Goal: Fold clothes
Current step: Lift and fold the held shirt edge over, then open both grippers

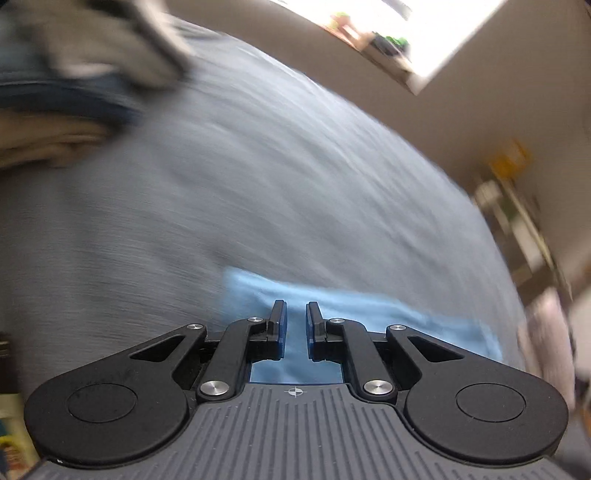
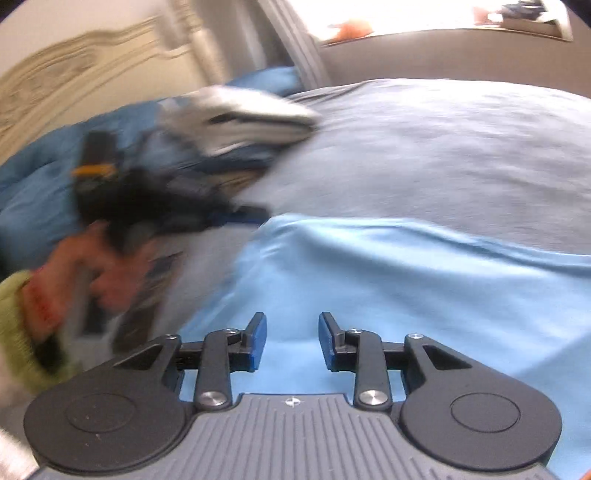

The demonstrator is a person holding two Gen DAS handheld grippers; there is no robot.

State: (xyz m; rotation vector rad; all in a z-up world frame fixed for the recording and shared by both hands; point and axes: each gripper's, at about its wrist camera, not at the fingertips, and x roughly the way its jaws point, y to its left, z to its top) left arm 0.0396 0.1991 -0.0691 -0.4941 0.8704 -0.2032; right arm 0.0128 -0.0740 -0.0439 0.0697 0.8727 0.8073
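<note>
the left hand-held gripper points down over a bed covered in a grey-blue sheet. its fingers stand close together with only a narrow slot between them, and nothing shows in that slot: the light blue garment lies on the sheet beneath and just beyond the fingertips, spreading off to the right of the gripper. whether the pads touch the cloth cannot be told from this view.

the right hand-held gripper has its fingers apart, with a clear gap and nothing between them. the same light blue garment lies spread flat under and ahead of it, reaching to the right edge of the view, with a soft ridge of cloth along its far edge.

to the left of the right gripper, blurred, a hand in a yellow-green sleeve holds the other gripper at the garment's left edge. beyond that, further ahead and to the left, a pile of clothes in grey, white and dark blue sits on the bed; in the left wrist view the same pile lies far ahead and to the left. a blue pillow and a carved headboard stand behind the pile. a bright window lies past the bed. both views are smeared.
</note>
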